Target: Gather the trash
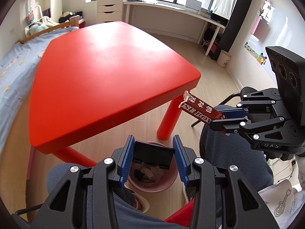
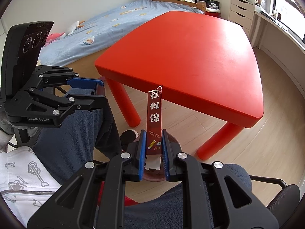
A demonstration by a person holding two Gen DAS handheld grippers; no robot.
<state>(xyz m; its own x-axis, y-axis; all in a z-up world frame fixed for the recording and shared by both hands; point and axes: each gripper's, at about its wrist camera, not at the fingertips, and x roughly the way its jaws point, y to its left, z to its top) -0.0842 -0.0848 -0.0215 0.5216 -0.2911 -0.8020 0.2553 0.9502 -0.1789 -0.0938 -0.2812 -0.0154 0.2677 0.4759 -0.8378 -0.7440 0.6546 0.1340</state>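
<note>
Left gripper (image 1: 154,159) reaching forward and down, blue-padded fingers (image 1: 126,162) pinching a black piece from both sides, right gripper (image 2: 153,152) hovering to its right, jaws closing narrowly on a red strip, person's knees in dark trousers sitting beneath both

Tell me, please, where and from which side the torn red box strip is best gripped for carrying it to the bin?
Grip the red box strip at its lower, cleanly cut end, as the right gripper does now: fingers closing across the narrow width, approaching along its length. The far end is torn and ragged, so likely weaker. The left gripper holds a black box above the pink bin.
</note>
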